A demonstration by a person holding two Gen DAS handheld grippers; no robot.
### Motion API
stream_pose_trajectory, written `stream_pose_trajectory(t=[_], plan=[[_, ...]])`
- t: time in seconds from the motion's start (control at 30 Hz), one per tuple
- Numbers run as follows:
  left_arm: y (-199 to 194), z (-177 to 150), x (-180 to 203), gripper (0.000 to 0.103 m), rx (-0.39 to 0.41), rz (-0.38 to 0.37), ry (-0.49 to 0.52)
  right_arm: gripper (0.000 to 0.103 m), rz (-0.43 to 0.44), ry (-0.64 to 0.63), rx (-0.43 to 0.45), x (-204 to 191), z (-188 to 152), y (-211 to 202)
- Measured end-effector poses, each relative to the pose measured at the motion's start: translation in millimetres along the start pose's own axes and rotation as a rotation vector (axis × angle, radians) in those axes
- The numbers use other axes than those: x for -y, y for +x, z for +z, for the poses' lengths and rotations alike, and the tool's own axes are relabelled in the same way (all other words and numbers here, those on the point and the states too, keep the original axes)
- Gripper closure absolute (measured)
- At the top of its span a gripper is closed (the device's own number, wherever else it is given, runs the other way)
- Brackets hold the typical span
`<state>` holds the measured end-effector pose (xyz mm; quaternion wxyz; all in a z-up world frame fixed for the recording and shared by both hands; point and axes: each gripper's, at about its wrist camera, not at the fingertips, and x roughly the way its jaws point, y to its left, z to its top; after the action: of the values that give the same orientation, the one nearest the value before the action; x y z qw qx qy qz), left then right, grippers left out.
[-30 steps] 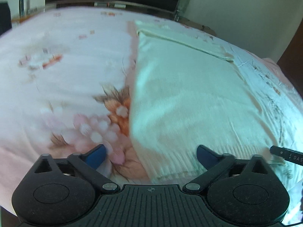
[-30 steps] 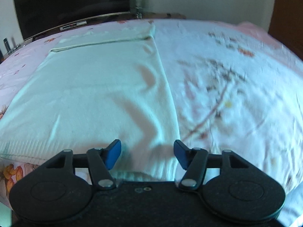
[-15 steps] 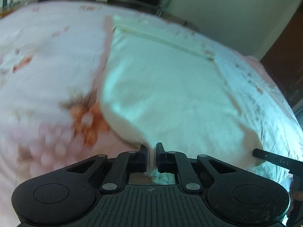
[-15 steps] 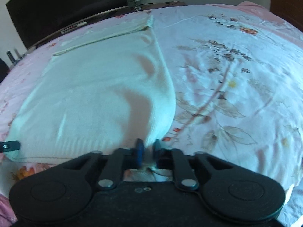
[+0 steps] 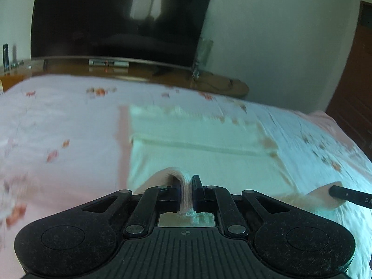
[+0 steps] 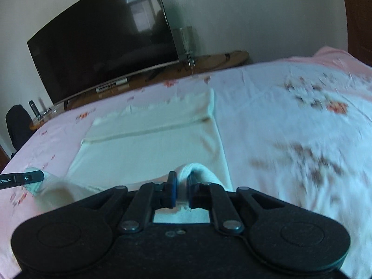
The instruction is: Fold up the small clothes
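Cloth is pinched between the closed jaws of the left gripper (image 5: 186, 191) at the bottom centre of the left wrist view: a small hump of the pale garment's (image 5: 204, 158) near hem is clamped there. The right gripper (image 6: 182, 189) is likewise shut on a raised fold of the same hem, at the bottom centre of its own view. Each gripper's tip can be seen at the side edge of the other's frame, so the two near corners are held, one by each, and neither is the nearer.

From both grippers the garment stretches away toward the upper middle of the frame, its long axis running straight ahead along the fingers. It lies flat on the floral pink bedsheet (image 5: 58, 125), and its far end is marked by a turned-over band (image 6: 148, 127) across its width. Beyond that the dark television (image 6: 102, 44) stands against the wall.

The coming move is judged to be a carry of the held hem forward, toward that far band, so that the near half is laid over the far half.
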<state>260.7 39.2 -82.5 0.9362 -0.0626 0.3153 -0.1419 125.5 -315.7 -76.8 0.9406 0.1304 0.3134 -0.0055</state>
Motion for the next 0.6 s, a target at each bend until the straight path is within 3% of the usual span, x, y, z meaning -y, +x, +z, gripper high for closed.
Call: stream_pose_trajectory(t=[0.23, 0.6], plan=[[79.2, 57.4, 0.7, 0.093, 0.039, 0.037, -0.022, 0.093, 0.003, -0.02, 0.048, 5.9, 62.4, 77.0], [209.9, 108.7, -17.4, 0.093, -0.009, 0.133, -0.12, 0.093, 0.034, 0.052, -0.029, 30.7, 134.4, 215.1]])
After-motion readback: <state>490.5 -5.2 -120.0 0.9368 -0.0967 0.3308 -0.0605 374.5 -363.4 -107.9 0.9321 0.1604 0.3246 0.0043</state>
